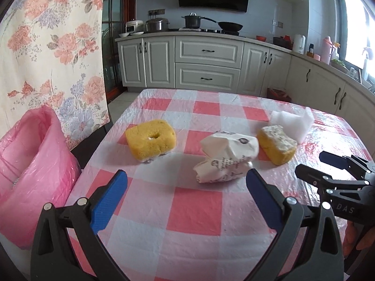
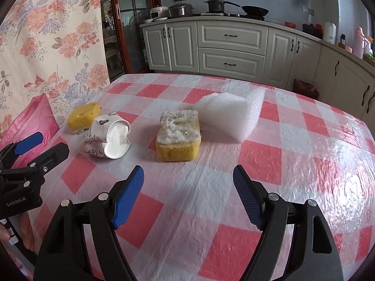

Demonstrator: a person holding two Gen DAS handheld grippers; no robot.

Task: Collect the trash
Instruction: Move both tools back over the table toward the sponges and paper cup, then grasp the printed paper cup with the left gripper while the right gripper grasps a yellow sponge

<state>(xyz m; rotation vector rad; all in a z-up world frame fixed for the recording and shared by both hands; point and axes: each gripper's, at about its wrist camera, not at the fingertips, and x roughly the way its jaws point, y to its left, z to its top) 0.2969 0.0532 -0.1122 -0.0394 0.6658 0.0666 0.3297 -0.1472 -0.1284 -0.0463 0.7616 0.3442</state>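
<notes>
Both-handed, the left hand-held gripper (image 1: 186,195) and right hand-held gripper (image 2: 188,193) gape empty above the surface (image 2: 293,164), near cup (image 1: 226,157) and sponge (image 2: 178,138).

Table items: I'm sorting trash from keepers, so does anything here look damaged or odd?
Yes. The paper cup lies crushed on its side between the two yellow sponges. The nearer sponge has a worn, crumbly white top, and the other sponge has a hole through it. The white foam piece looks intact.
</notes>
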